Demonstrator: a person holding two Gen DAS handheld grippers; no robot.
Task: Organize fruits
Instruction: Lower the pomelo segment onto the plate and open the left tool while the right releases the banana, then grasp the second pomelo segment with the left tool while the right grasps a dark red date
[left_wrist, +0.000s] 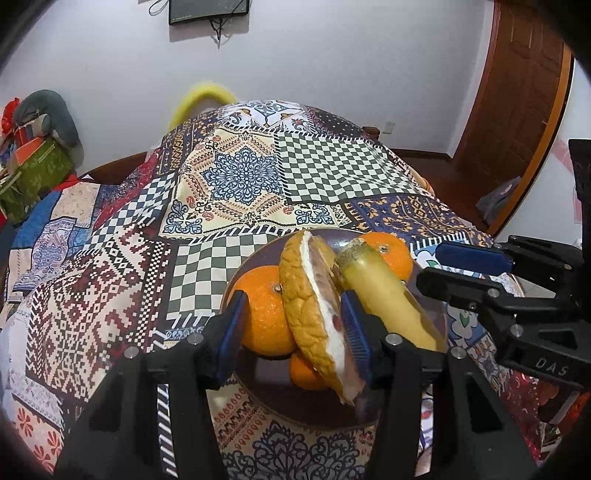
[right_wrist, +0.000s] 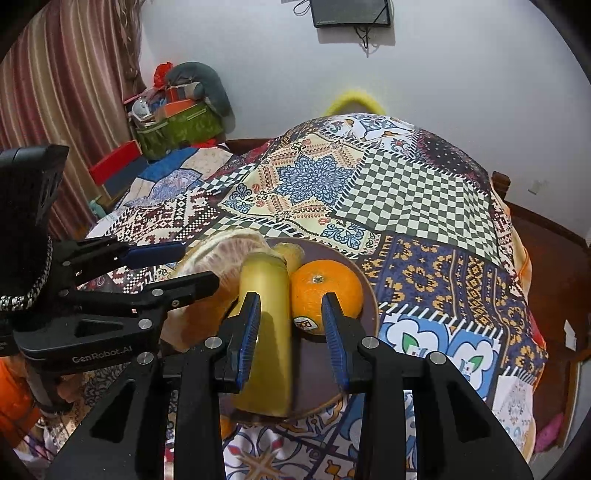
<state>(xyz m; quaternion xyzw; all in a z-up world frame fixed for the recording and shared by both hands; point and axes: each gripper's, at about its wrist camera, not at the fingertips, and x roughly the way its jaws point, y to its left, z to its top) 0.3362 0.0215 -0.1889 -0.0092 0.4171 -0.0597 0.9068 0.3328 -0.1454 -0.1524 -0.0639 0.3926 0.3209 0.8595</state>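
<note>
- The left tongs (left_wrist: 291, 299) are closed on a pomelo wedge (left_wrist: 314, 314). Their right pad lies against the pink flesh face and the yellow rind faces the left pad. A strip of orange shows past the rind there, so I judge the grip partly from how the wedge stands on edge, tilted.
- The wedge's long axis runs along the line the left tongs point, from near the palm out past the fingertips.
- The plate (left_wrist: 255, 373) lies right under and just ahead of these tongs, so setting the wedge down is probably a short drop, and the left hand is the nearer one.
- Just to the right of the wedge, a banana (left_wrist: 384, 299) lies nearly parallel on the plate. One orange (left_wrist: 262, 310) sits to the left, another (left_wrist: 391, 254) beyond the banana, and a smaller one peeks out beneath the wedge.
- The right tongs (right_wrist: 291, 297) stand apart with nothing gripped, looking down over the banana and the far orange.
- The plate rests on a patchwork tablecloth (left_wrist: 236, 173).
- Beyond are a pale wall (left_wrist: 332, 55) with a screen (left_wrist: 207, 11), a wooden door (left_wrist: 517, 92) and a striped curtain (right_wrist: 55, 74).
</note>
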